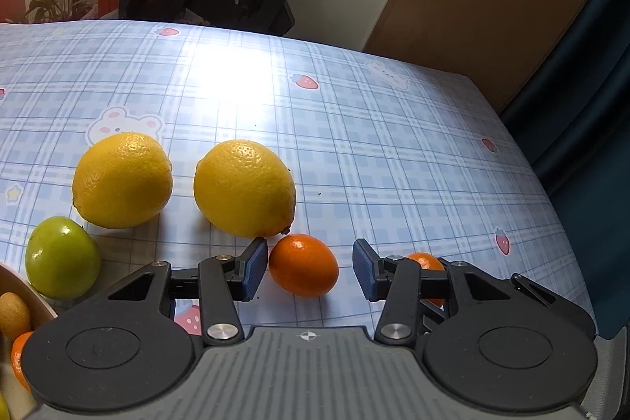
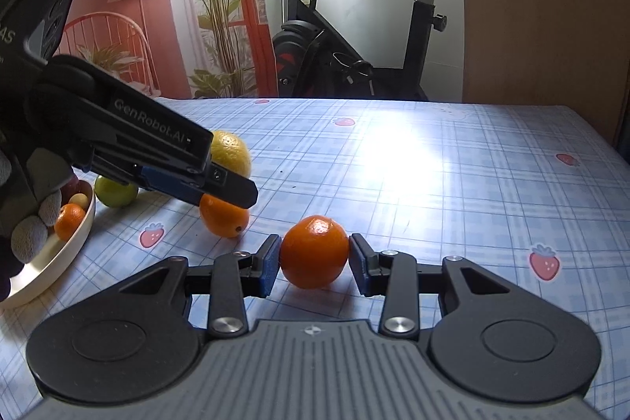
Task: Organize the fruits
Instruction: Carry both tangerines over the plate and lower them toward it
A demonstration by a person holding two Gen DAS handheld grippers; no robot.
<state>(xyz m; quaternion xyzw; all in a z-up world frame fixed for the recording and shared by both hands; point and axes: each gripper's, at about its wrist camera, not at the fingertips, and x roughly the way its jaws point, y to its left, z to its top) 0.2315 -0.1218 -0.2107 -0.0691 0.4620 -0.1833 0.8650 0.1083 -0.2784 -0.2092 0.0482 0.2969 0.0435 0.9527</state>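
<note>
The table (image 1: pixel 393 128), under its blue plaid cloth, is seen to carry loose fruit, with a bowl (image 2: pixel 71 247) at its left side already holding small pieces. Two lemons (image 1: pixel 244 187) are lying behind the left gripper (image 1: pixel 309 268), the nearer one almost touched by the left pad, so it could be nudged and set rolling as the jaws are closed. A green fruit (image 1: pixel 61 256) is parked just beside the bowl's rim. The left jaws are held apart around a small orange fruit (image 1: pixel 303 264), which rests on the cloth off-centre, close to the left pad; an uneven squeeze could squirt it sideways. In the right gripper (image 2: pixel 314 264) a second orange fruit (image 2: pixel 314 250) is clamped between the pads, low against the cloth. Being round and smooth, it could slip out if lifted quickly.
</note>
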